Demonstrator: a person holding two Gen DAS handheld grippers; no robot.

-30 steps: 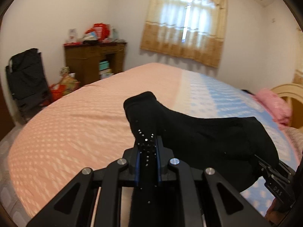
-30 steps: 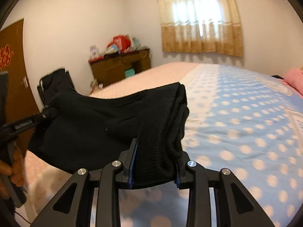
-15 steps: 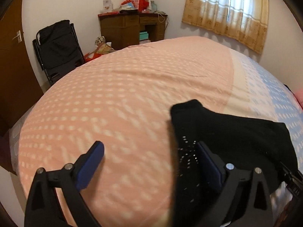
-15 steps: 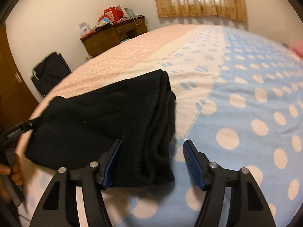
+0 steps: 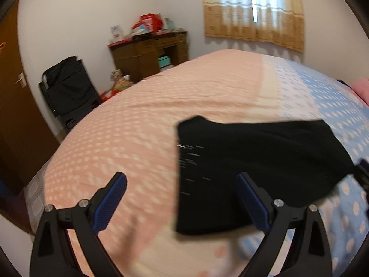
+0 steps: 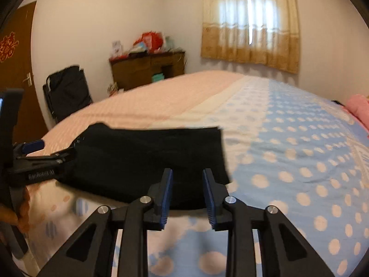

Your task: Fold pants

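The black pants [image 5: 249, 161] lie folded in a flat rectangle on the bed [image 5: 138, 138], across the line where the pink half meets the blue dotted half. My left gripper [image 5: 182, 191] is wide open and empty, just in front of the pants' left end. My right gripper [image 6: 187, 180] is open with a narrow gap and empty, just in front of the pants [image 6: 147, 157] near their right end. The left gripper also shows at the left edge of the right wrist view [image 6: 43, 161].
A brown desk [image 5: 150, 55] with red clutter stands against the far wall. A black folding chair [image 5: 66, 87] is beside a brown door [image 5: 13, 115]. A curtained window [image 5: 253, 11] is behind the bed. Pink bedding [image 6: 359, 108] lies at the right.
One second ago both grippers were shut on the pants and held them up. Both have opened and let go, the pants now lie flat, and both grippers have drawn back.
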